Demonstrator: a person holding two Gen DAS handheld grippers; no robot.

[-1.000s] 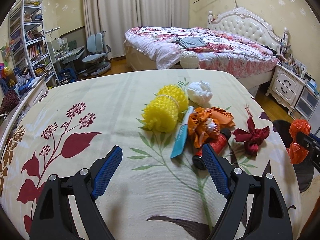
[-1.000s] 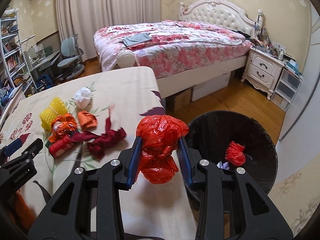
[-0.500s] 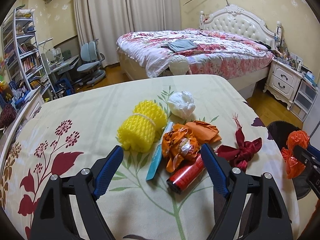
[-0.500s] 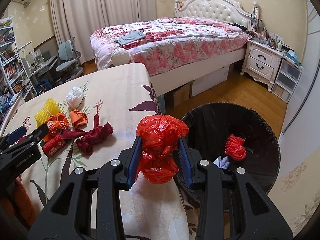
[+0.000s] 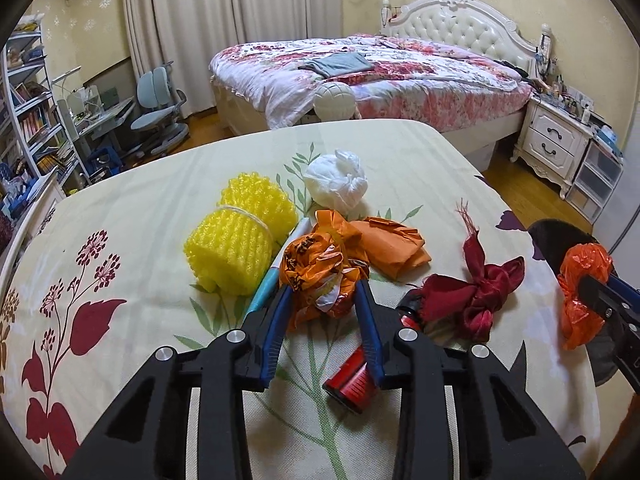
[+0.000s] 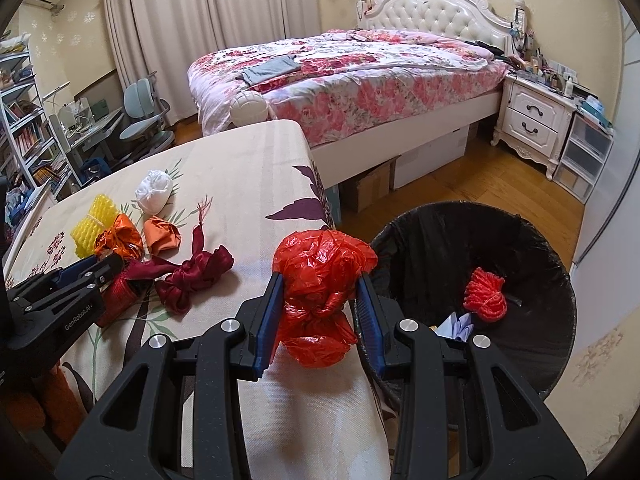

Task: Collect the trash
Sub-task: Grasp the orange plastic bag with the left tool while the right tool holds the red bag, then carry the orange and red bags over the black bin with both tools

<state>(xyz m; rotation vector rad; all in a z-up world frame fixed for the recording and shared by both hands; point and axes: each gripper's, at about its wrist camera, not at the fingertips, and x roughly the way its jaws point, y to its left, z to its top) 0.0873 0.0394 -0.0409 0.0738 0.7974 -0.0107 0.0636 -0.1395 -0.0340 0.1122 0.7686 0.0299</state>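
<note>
— While the left wrist view is up: what changed?
— The left gripper [image 5: 322,304] has just been closing its fingers; they now pinch the orange printed wrapper [image 5: 320,276] lying on the worktop [image 5: 132,216], beside the yellow foam roll [image 5: 240,236] and over the red can [image 5: 352,380]. Likely it lifts next.
— And the right wrist view?
— The right gripper [image 6: 320,304] has its fingers narrowly clamped on the red plastic bag [image 6: 320,280], beside the black bin [image 6: 532,360]. Judging by this, the drop hasn't happened.
</note>
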